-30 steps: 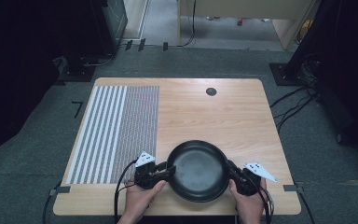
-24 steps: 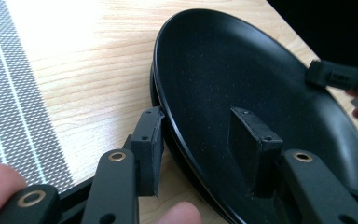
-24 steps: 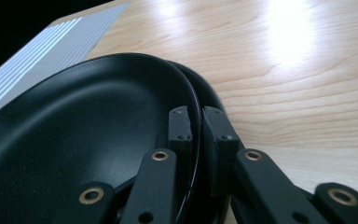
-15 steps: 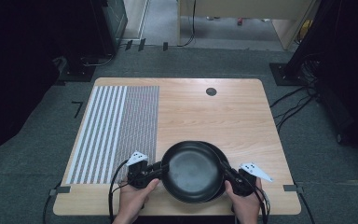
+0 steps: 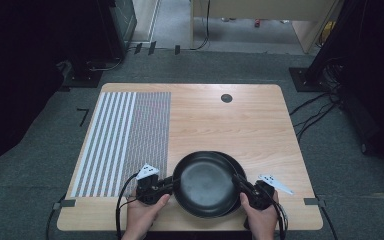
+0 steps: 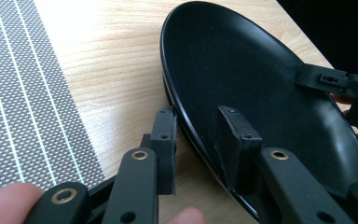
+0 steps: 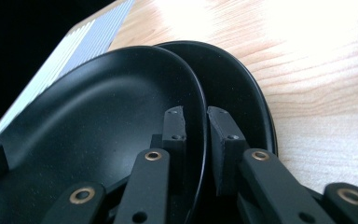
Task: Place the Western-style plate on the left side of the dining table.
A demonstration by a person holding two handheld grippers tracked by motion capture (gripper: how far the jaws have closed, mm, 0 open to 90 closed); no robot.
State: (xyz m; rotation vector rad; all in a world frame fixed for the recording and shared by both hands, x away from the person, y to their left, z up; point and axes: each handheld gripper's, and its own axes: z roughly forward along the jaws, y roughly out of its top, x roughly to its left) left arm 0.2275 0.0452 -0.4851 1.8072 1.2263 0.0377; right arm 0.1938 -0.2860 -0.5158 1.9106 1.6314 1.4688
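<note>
I can read no text, label, brand or number here, not on the black plates (image 5: pixel 206 184), the striped mat (image 5: pixel 125 140) beside them, or my grippers.

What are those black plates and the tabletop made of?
The upper plate and lower plate look like matte black plastic or glazed ceramic: a soft, dull sheen; I cannot tell which. The table looks like light wood or wood-look laminate: visible grain.
</note>
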